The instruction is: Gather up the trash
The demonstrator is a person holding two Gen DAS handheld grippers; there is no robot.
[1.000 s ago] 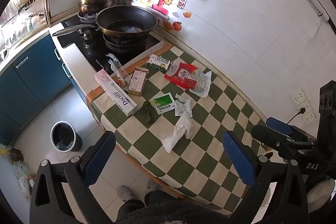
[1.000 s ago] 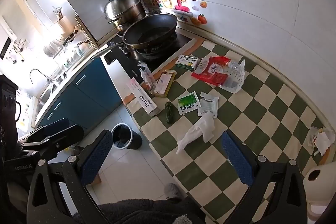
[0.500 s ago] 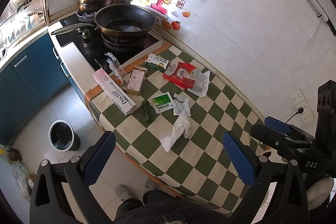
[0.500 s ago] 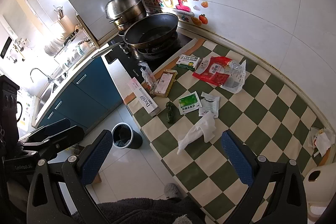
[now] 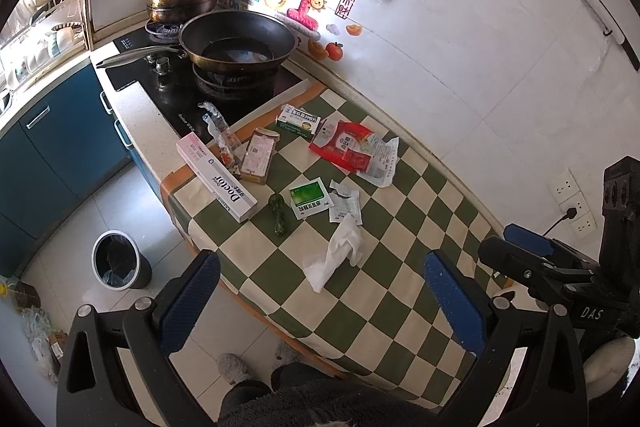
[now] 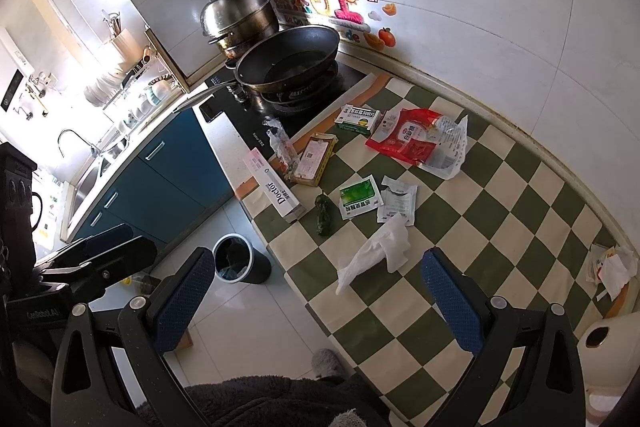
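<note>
A crumpled white tissue [image 5: 338, 253] [image 6: 376, 253] lies on the checked tabletop [image 5: 400, 267] [image 6: 480, 227], nearest of all the litter to both tools. The left hand-held gripper [image 5: 320, 301] hangs above and just short of it, jaws spread wide and holding nothing — the tissue shows between its blue pads [image 5: 192, 301], a little beyond them. The right hand-held gripper [image 6: 318, 299] hovers the same way, fingers parted and bare, with the tissue ahead in the gap.

Past the tissue lie a torn white sachet [image 5: 345, 205] [image 6: 398, 203], a green sachet [image 5: 310, 197] [image 6: 359, 195] and a small dark green wrapper [image 5: 279, 213] [image 6: 323, 215]. Farther on sit a long white "Doctor" box [image 5: 218, 177] [image 6: 274, 187], a flat pink-labelled box [image 5: 258, 161] [image 6: 315, 159], a clear crinkled wrapper [image 5: 218, 131] [image 6: 282, 143], a green-and-white box [image 5: 299, 122] [image 6: 357, 118] and a red-and-clear bag [image 5: 356, 151] [image 6: 420, 141].

Down on the floor, beside the tabletop's corner, stands a round bin [image 5: 120, 261] [image 6: 239, 259] with a dark liner — well apart from the trash. A black wok [image 5: 236, 45] [image 6: 288, 61] sits on the hob beyond.
</note>
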